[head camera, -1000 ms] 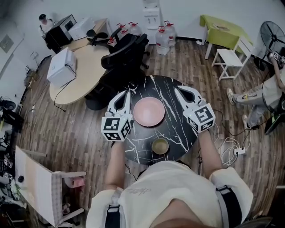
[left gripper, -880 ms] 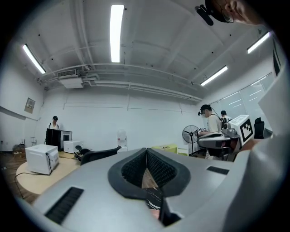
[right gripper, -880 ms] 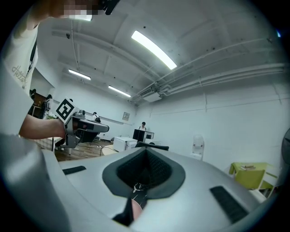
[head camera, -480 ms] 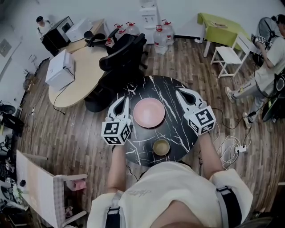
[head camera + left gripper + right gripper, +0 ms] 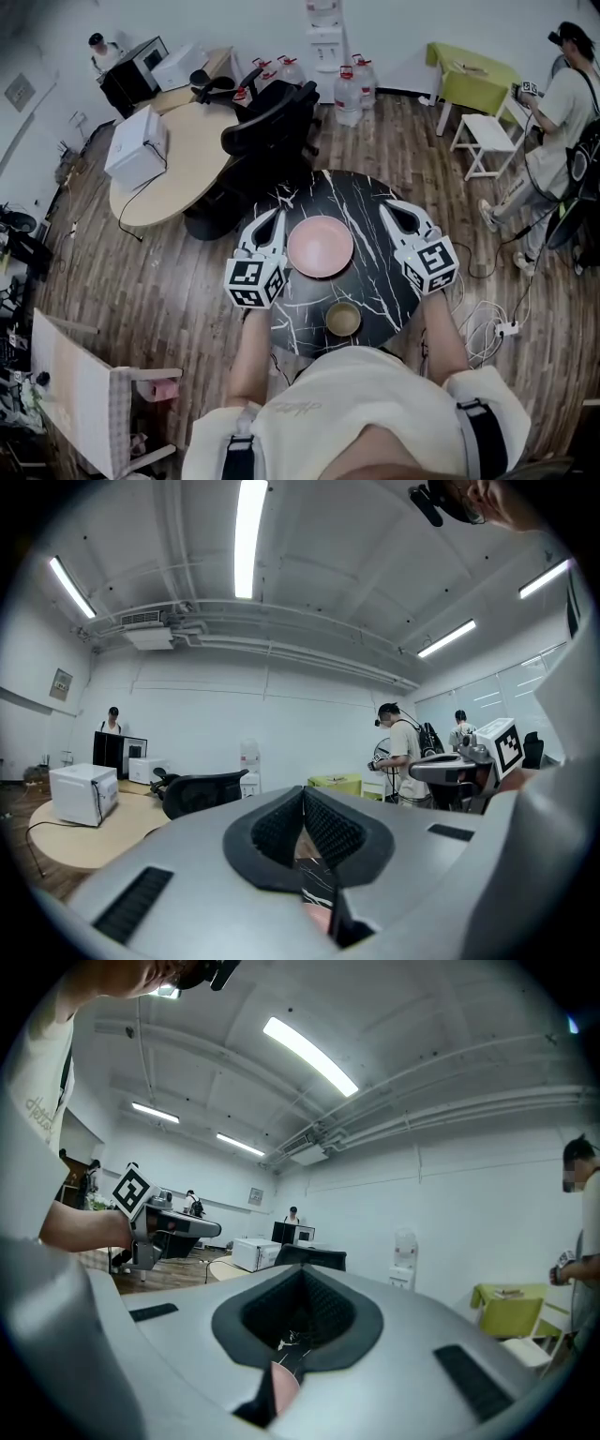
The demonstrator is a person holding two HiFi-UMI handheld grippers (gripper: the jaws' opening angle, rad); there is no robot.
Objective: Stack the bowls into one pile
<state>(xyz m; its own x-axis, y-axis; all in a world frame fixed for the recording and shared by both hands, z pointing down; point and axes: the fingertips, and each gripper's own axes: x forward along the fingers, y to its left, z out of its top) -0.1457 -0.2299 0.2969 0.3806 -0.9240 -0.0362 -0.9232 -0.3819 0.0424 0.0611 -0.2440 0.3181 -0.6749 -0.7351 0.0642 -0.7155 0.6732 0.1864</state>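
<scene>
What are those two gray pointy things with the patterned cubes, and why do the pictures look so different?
Those are hand tools, not a robot. A person holds a left gripper and a right gripper, like big tongs. One picture comes from a camera on the person's head, looking down. The other two come from cameras riding on each gripper. On the round black table sit a pink bowl and a smaller yellowish bowl. Both grippers are shut and hold nothing.
</scene>
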